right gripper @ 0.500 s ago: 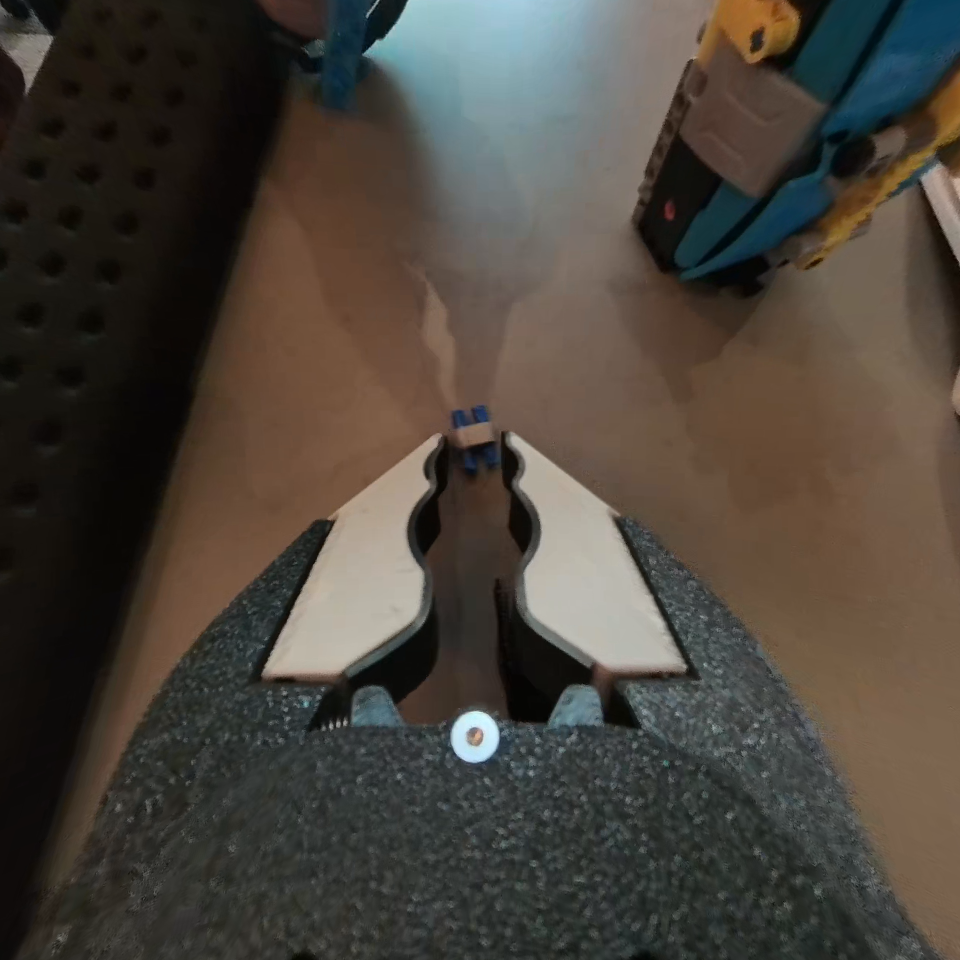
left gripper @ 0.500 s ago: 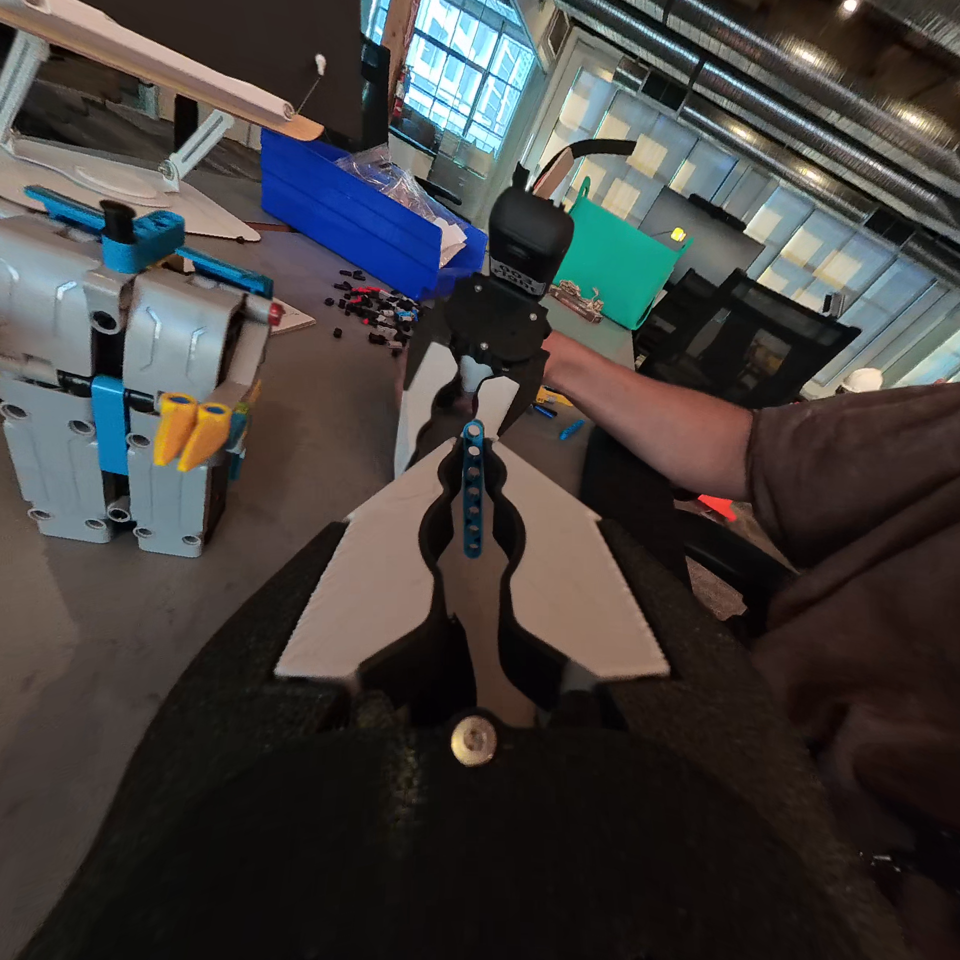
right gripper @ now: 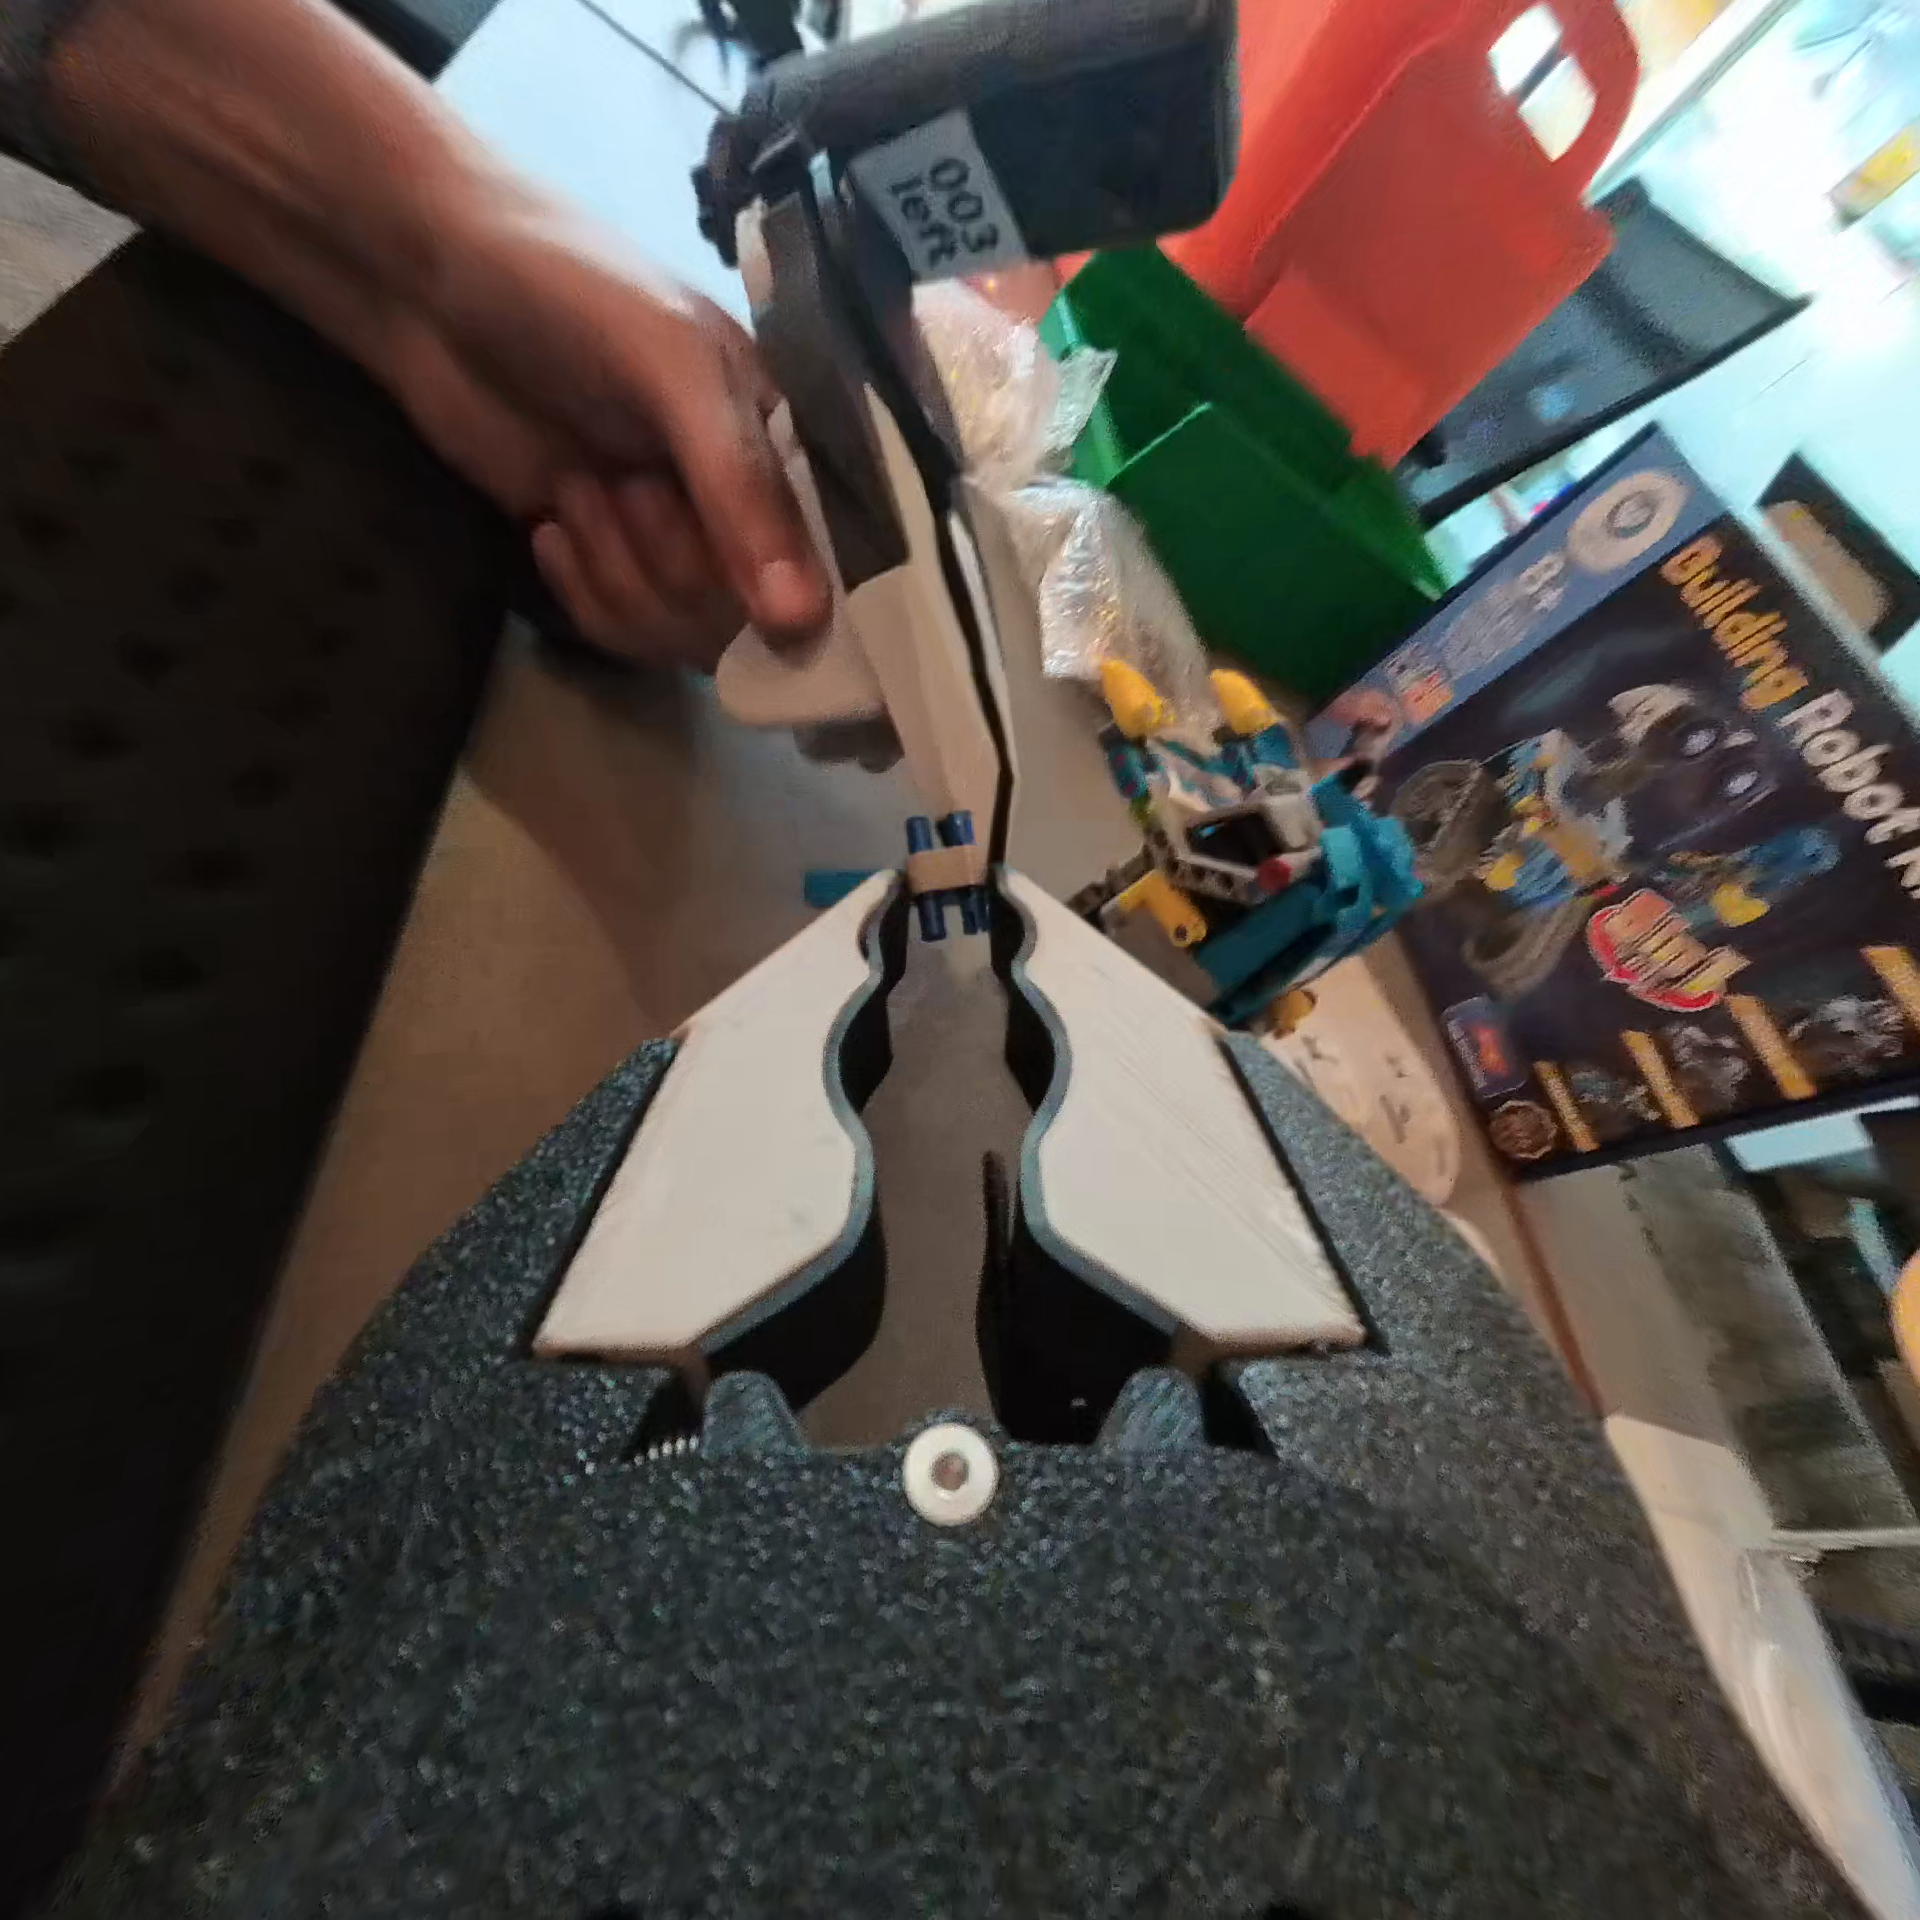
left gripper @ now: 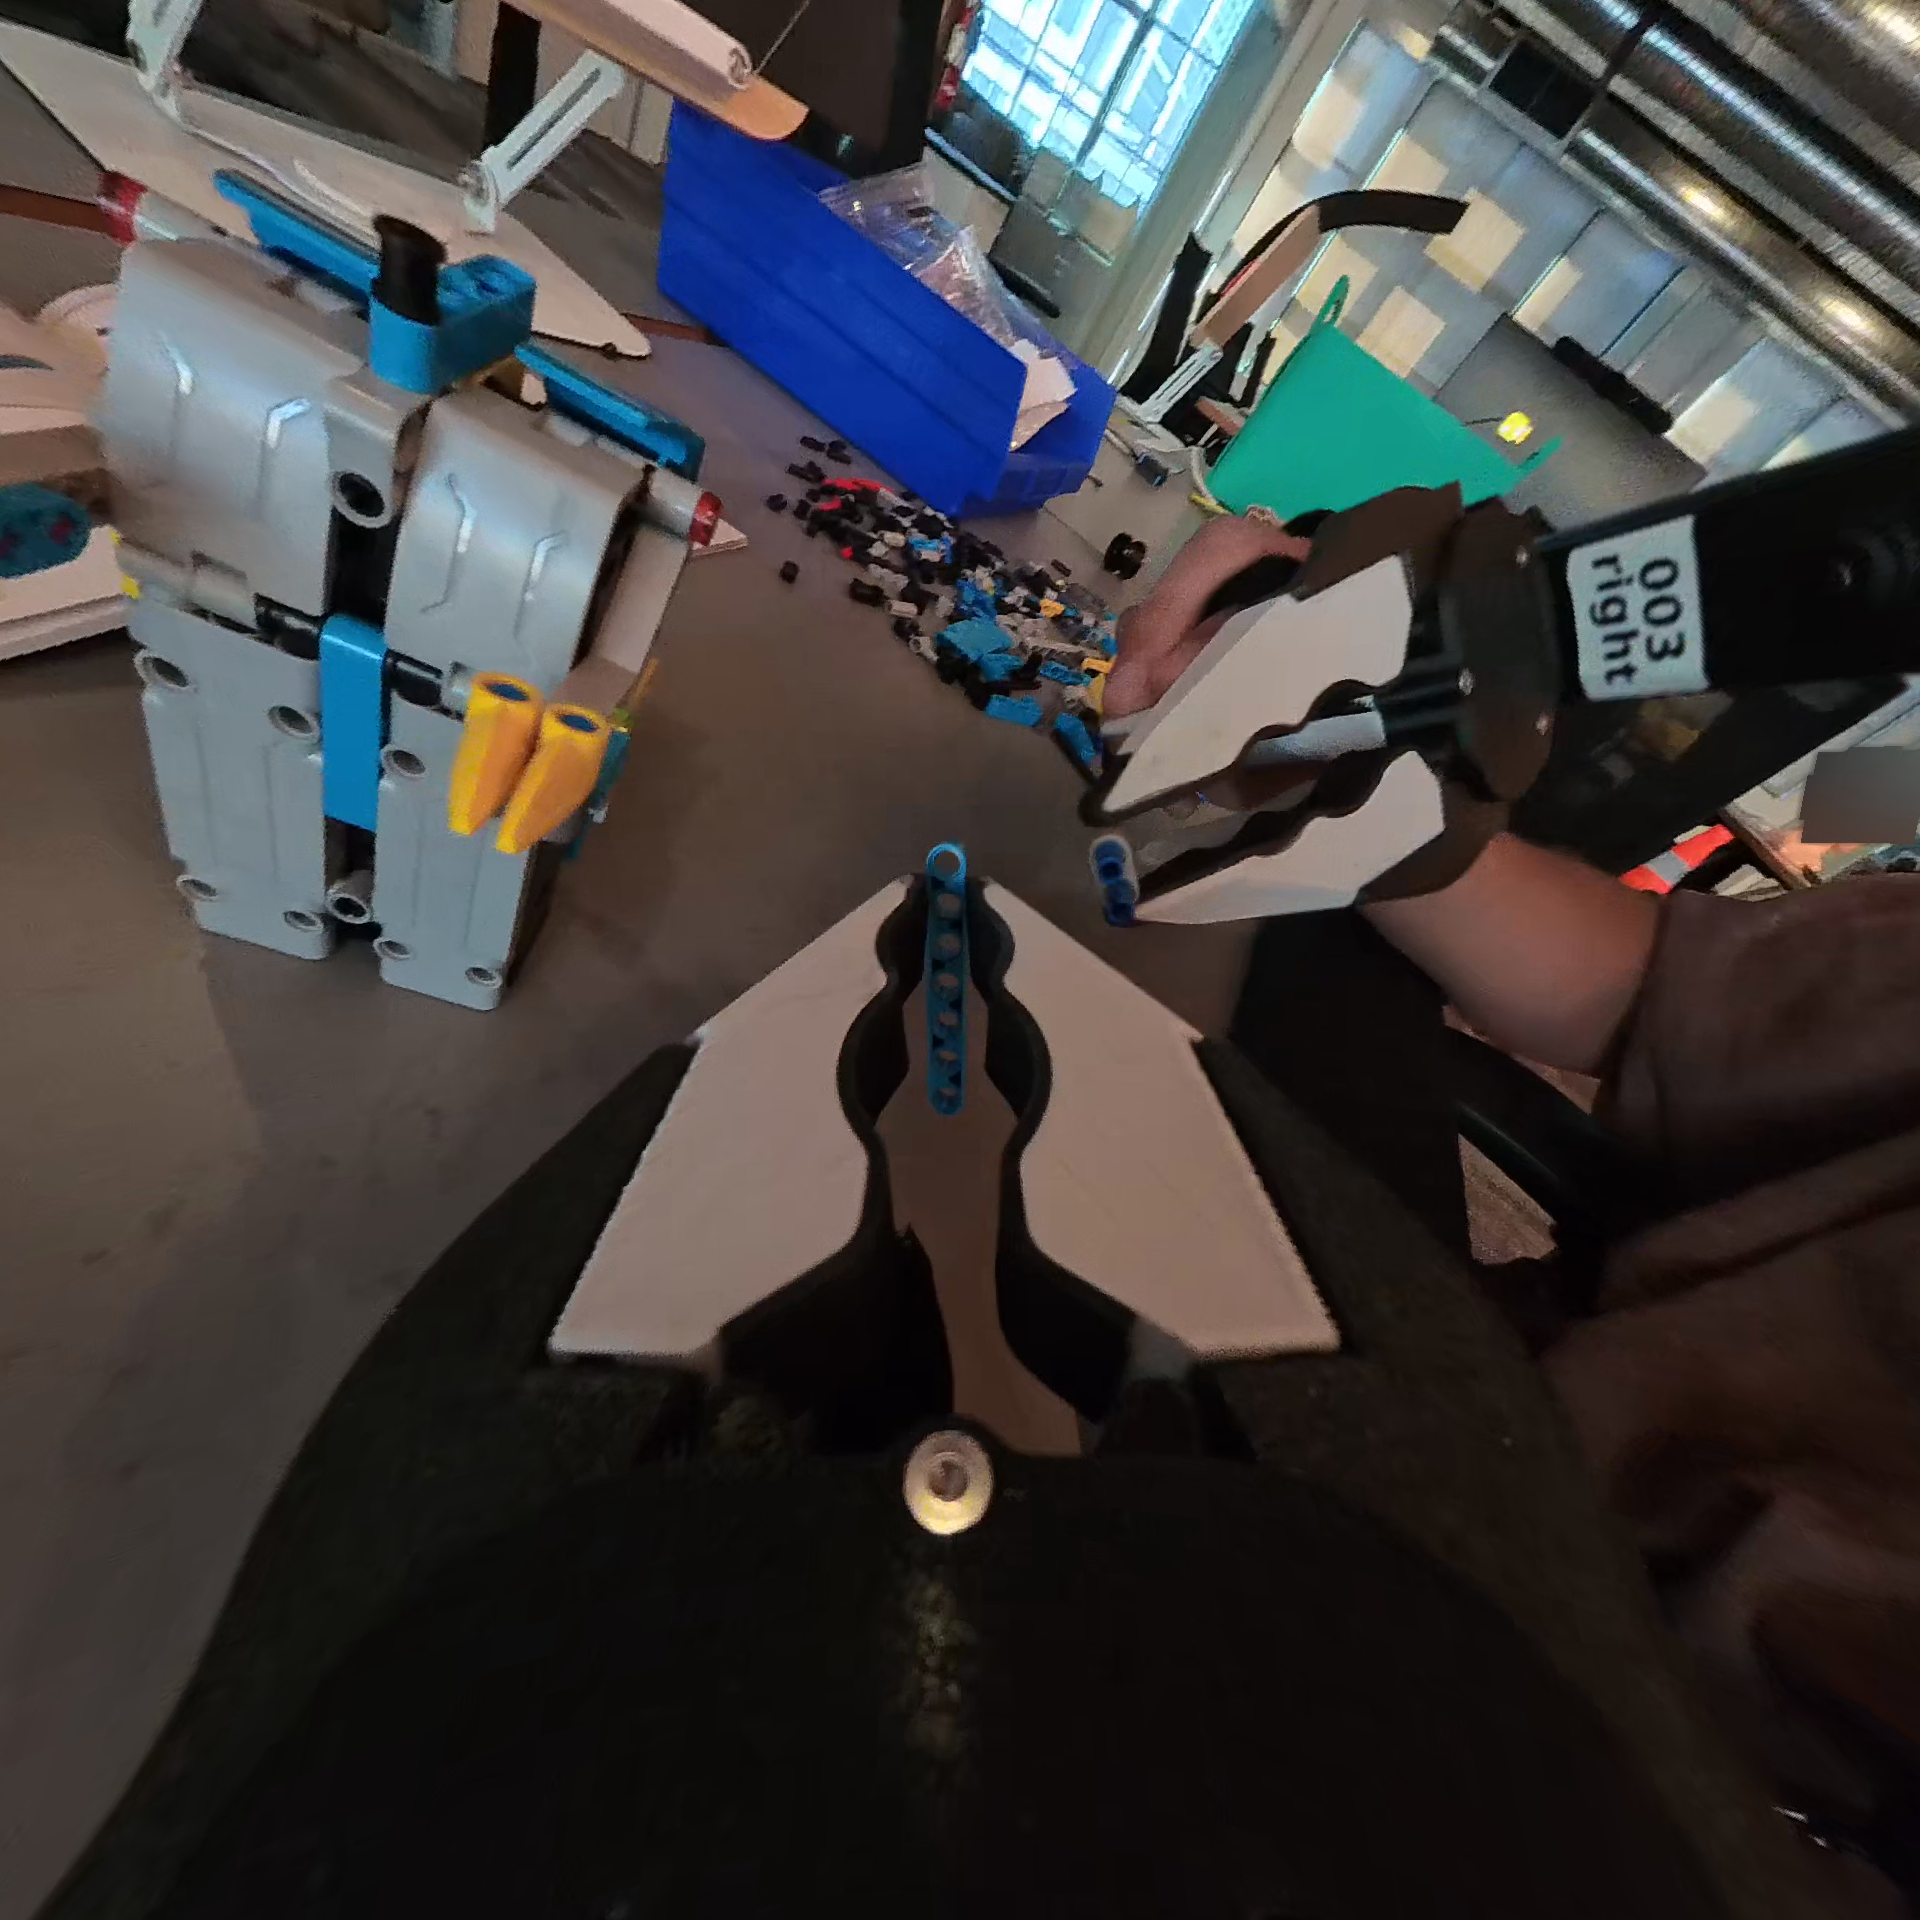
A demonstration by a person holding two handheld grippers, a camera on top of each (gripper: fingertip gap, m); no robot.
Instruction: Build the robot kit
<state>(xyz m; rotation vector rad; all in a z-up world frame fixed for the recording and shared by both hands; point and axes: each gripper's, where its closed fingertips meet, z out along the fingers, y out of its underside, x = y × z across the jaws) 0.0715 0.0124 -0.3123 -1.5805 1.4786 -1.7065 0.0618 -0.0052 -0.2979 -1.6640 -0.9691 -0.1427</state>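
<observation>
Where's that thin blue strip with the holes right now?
In the left wrist view, the blue beam is pinched at the tips of the left claw, above the grey table, right of the grey block model.

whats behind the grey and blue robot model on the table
Behind the grey and blue robot model stand a blue bin holding clear plastic bags and a white stand. The table directly behind the model is covered by it.

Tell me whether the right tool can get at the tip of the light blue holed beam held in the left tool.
Probably yes. The right tool, shut on a small dark blue connector piece, hovers beside the light blue holed beam, whose tip juts past the left tool; nothing lies between.
</observation>
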